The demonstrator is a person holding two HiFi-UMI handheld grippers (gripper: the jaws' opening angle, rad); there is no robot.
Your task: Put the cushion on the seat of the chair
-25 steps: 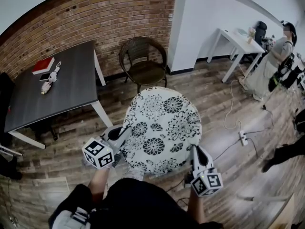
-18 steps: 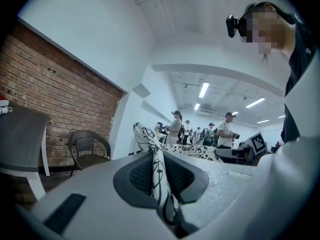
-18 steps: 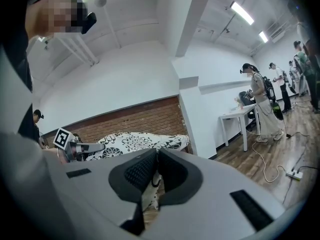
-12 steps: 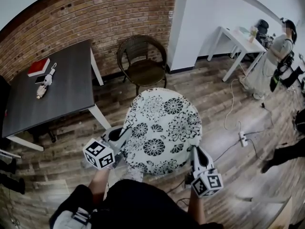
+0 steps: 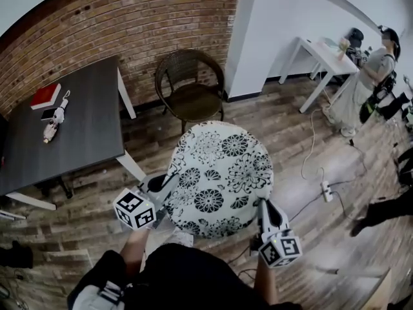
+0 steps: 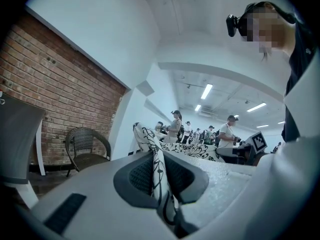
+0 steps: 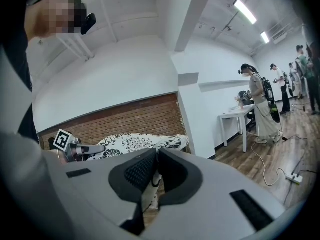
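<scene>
- I held the cushion [image 5: 219, 176] in the air in front of me, with one side in each tongs. It was round, white with black flowers, and it lay almost flat.
- The left tongs [image 5: 169, 183] were pressed on the left edge of the cushion. In the left gripper view the cloth stood folded between the two pads.
- The right tongs [image 5: 263, 205] pinched the near right edge in the same way. In the right gripper view a thin fold of cloth hung between the pads.
- The chair [image 5: 190, 82] stood ahead of me by the brick wall [image 5: 129, 24], next to a white pillar [image 5: 258, 37]. Its seat [image 5: 197, 99] was bare. The cushion was not yet over it and, as I judged, had some way to go.
- So the step in hand was the carrying: the cushion was picked up, but not yet placed.
- For the next move I judged that I had to go forward with both tongs together, so that the cloth would not slip out of either pinch.
- The corner of the dark table [image 5: 71, 134] stood at the left of my way, so I had to keep a little to the right of it.
- Over the seat I had to lower the cushion flat, between the arms of the chair, and only then spread both tongs.
</scene>
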